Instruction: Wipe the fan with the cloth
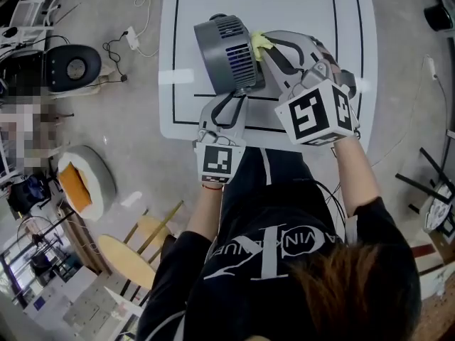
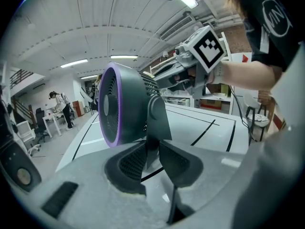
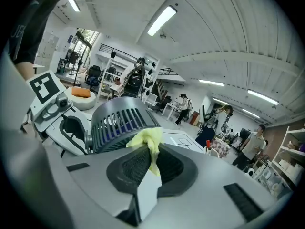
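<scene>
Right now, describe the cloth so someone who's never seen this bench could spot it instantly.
Find the white table with black lines, then the dark grey fan standing near the person's edge of it. At the fan's slatted back, the right hand-held gripper pinches a small crumpled cloth; it is the only bright yellow thing there.

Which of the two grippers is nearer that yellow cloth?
Right. The right gripper pinches the cloth in its jaws against the fan; the left gripper is apart from it, clamped on the fan's stand.
</scene>
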